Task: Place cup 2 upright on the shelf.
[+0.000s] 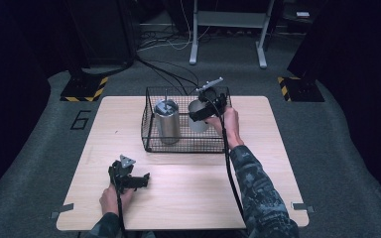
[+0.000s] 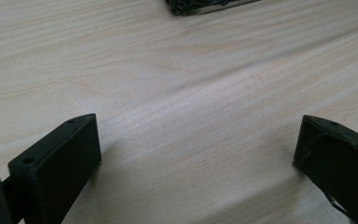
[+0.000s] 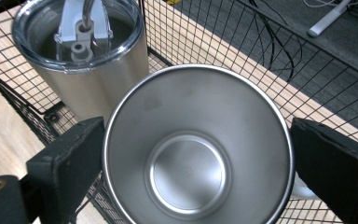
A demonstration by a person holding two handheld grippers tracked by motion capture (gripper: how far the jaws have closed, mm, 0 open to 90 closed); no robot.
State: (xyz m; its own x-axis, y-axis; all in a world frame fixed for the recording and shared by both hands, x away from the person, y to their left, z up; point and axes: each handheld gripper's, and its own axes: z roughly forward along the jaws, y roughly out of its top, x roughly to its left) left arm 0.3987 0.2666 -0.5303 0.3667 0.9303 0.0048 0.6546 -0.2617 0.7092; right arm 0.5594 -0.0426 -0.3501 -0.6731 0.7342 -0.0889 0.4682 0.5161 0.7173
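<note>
Steel cup (image 3: 196,149), open mouth up, sits between the right tongs (image 3: 196,154), both jaws pressed against its rim, inside the wire basket (image 1: 151,144) at the counter's (image 1: 188,198) twelve o'clock. At its nine o'clock stands a lidded tumbler (image 3: 81,51), whose clear lid shows in the right gripper view. Left tongs (image 1: 138,182) rest wide open and empty at seven o'clock, over pale wood. Dark carpet surrounds.
</note>
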